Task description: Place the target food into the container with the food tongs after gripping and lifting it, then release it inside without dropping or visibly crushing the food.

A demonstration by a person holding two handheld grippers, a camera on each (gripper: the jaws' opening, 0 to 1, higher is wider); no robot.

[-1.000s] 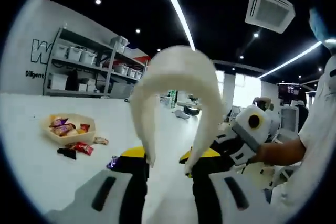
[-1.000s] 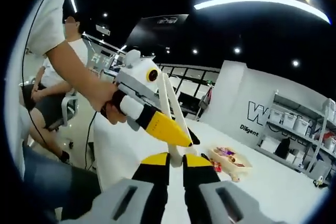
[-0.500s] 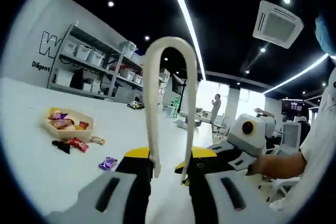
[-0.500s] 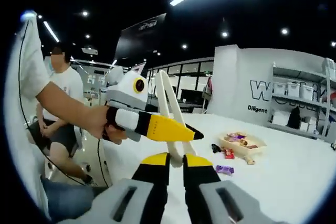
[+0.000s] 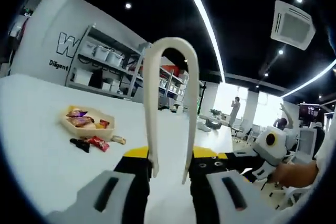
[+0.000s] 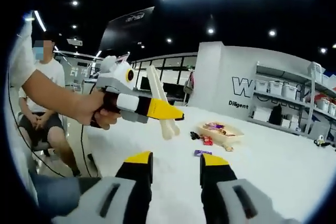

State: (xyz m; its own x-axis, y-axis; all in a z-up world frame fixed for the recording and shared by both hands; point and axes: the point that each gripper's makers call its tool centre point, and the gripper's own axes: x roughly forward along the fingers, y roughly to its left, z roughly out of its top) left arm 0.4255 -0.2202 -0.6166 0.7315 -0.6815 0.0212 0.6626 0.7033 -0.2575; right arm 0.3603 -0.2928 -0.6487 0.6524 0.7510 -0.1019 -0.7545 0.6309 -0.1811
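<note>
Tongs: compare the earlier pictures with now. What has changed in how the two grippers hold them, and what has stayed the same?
The right gripper has opened its fingers and let go of the tongs, drawing back from their tips. The left gripper stays shut on the tongs. The snack tray and loose wrappers stay on the table.

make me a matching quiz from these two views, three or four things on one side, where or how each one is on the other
Things:
1. food tongs
2. tray
3. purple wrapped snack
4. right claw

States:
a. lying alone on the white table, nearest the right claw
b. open, holding nothing
c. held upright in the left claw
d. holds several wrapped snacks

Pairs: 1-c, 2-d, 3-a, 4-b
</note>
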